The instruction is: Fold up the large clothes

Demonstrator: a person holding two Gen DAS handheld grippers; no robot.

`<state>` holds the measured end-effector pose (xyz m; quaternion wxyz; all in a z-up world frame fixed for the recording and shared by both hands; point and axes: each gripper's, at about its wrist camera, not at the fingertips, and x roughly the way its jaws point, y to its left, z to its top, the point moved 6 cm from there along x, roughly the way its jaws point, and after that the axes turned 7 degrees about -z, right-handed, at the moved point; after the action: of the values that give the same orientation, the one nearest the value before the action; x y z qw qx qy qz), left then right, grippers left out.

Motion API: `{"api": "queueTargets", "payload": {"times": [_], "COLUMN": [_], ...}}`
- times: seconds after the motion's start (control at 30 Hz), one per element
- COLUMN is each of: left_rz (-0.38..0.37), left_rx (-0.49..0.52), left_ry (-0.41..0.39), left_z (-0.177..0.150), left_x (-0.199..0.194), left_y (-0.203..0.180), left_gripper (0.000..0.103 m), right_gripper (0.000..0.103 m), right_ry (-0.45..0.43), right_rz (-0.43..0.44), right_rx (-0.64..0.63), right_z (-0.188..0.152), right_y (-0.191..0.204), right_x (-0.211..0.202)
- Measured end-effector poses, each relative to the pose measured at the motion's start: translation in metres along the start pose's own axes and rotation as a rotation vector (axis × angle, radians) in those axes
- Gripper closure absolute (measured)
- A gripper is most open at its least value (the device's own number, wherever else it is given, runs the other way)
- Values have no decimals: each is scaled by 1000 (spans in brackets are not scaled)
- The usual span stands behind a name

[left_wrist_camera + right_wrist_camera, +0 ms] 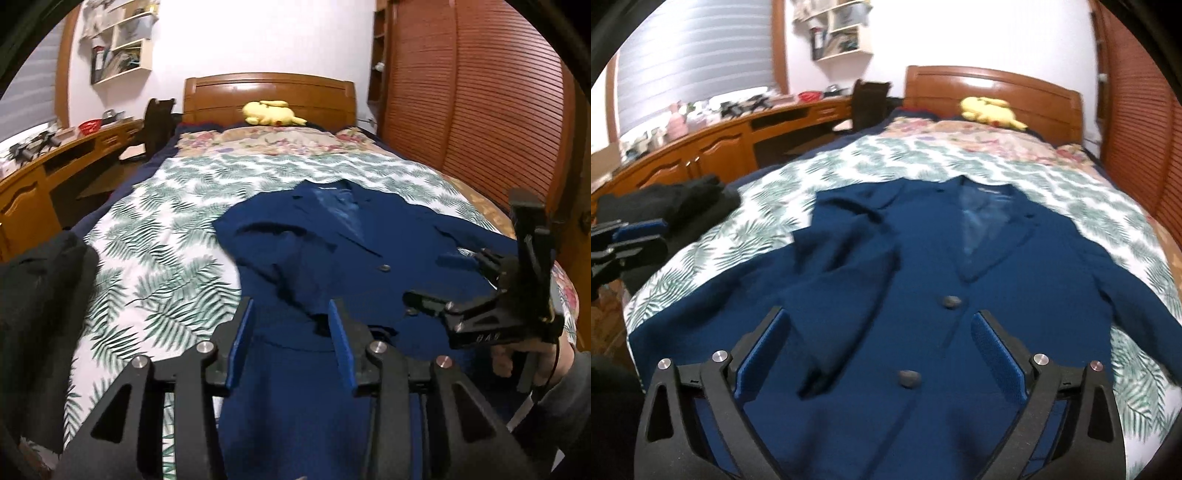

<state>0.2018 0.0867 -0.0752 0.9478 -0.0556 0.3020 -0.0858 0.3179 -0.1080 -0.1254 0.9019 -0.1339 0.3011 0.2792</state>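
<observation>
Laid flat on bed (1052,177): blue jacket (960,266), collar at 12 o'clock, hem at 6. Left hand-held gripper (291,328) partly open, right hand-held gripper (879,354) wide open, both empty.

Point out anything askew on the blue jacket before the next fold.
The blue jacket lies face up and buttoned, but one sleeve is flopped across its front, rumpled, while the other side lies flat. Nothing else on the bed looks odd.

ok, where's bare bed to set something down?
Free: the leaf-print cover left of the blue jacket, up to the dark clothes; also the strip between the collar and the floral blanket. Crowded: right edge, where a sleeve and the right gripper sit.
</observation>
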Motion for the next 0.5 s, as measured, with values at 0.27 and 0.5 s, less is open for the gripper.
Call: {"api": "queueTargets", "payload": {"times": [0.27,0.5], "left_rz": [13,32], "left_rx": [-50,-76], "left_ry": [-40,-46], "left_z": [-5,-11], "left_x": [-16,-21], "left_y": [30,52], "left_gripper": [63,63], "right_gripper": [28,33], "right_ry": [156,215], "right_rz": [104,69], "right_rx": [-46,-132], "right_z": [-12,-22], "right_y": [46,63], "right_x": [57,77]}}
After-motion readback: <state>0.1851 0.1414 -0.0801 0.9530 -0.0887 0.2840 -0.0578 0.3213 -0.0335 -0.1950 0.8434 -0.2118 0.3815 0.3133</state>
